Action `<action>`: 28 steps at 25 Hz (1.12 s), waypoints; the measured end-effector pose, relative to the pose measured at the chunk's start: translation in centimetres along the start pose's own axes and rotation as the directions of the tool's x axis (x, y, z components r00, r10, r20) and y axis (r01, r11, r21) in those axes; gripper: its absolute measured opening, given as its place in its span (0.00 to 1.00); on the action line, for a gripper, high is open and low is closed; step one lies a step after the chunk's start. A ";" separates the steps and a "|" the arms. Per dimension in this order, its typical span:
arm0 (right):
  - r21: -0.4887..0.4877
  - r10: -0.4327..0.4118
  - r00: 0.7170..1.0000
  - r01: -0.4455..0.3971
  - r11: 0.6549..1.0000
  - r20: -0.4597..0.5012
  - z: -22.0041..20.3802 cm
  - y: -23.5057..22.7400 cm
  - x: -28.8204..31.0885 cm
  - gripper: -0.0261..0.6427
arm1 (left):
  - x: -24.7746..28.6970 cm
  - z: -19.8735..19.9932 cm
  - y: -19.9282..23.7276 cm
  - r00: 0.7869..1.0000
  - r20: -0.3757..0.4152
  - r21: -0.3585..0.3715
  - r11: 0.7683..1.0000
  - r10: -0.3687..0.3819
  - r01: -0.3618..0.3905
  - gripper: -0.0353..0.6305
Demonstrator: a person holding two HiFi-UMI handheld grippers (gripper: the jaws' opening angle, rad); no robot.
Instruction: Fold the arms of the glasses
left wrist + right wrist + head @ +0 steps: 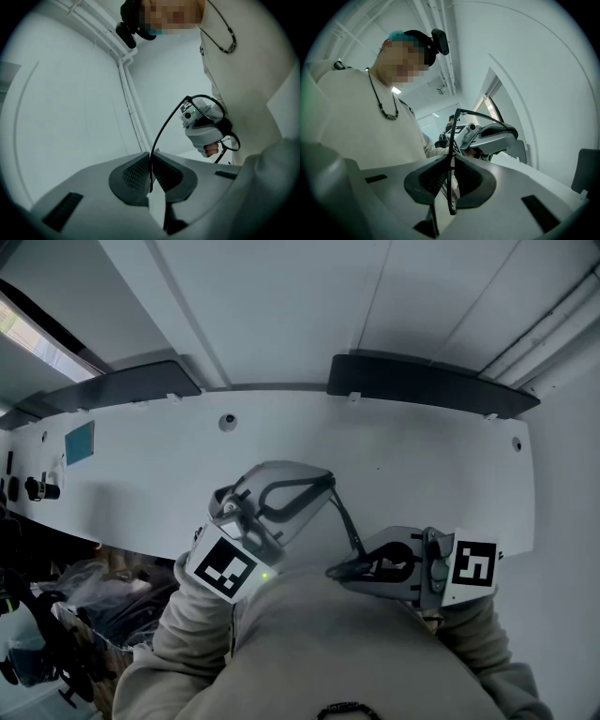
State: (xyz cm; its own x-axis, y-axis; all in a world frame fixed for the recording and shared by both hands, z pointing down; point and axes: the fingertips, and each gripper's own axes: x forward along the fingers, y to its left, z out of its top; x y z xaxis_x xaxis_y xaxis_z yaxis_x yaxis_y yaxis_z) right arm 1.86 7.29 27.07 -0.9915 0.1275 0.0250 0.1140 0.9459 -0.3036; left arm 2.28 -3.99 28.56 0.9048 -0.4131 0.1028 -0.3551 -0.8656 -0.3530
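A pair of thin black-rimmed glasses [345,521] hangs in the air between my two grippers, close to my chest and above the white table [422,465]. My left gripper [314,486] is shut on one slim arm of the glasses [161,133], which runs up from the pads toward the right gripper [202,125]. My right gripper [339,570] is shut on the front rim of the glasses [451,154], which stands upright between its pads. In the right gripper view the left gripper [487,133] shows just beyond the frame. Both lenses [206,107] show near the right gripper.
Two dark panels [427,382] line the table's far edge. A teal card [80,442] and a small black object [42,488] lie at the far left. Bags and clutter [84,596] sit below the table's left end. The person's sleeves [187,634] fill the foreground.
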 end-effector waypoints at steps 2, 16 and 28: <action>-0.021 -0.014 1.000 0.015 1.000 0.008 0.0 0.0 0.0 0.13 | -0.1 0.2 -0.1 1.000 0.004 -0.013 1.000 0.004 -0.004 0.09; -0.175 -0.116 0.991 0.125 0.977 0.059 1.2 -0.2 0.1 0.12 | -0.3 0.9 -2.1 0.998 0.042 -0.091 0.995 -0.048 0.051 0.08; -0.225 -0.135 0.987 0.152 0.962 0.089 3.0 -0.2 0.0 0.12 | -0.2 2.0 -2.9 0.991 0.117 -0.184 0.978 -0.072 0.093 0.07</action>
State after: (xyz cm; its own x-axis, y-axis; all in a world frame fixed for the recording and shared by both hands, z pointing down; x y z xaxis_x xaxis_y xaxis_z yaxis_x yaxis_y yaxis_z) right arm 1.69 6.25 24.30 -0.9994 -0.0289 -0.0194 -0.0274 0.9969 -0.0743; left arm 3.62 -0.82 27.68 0.9492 -0.3141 0.0184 -0.3070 -0.9374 -0.1644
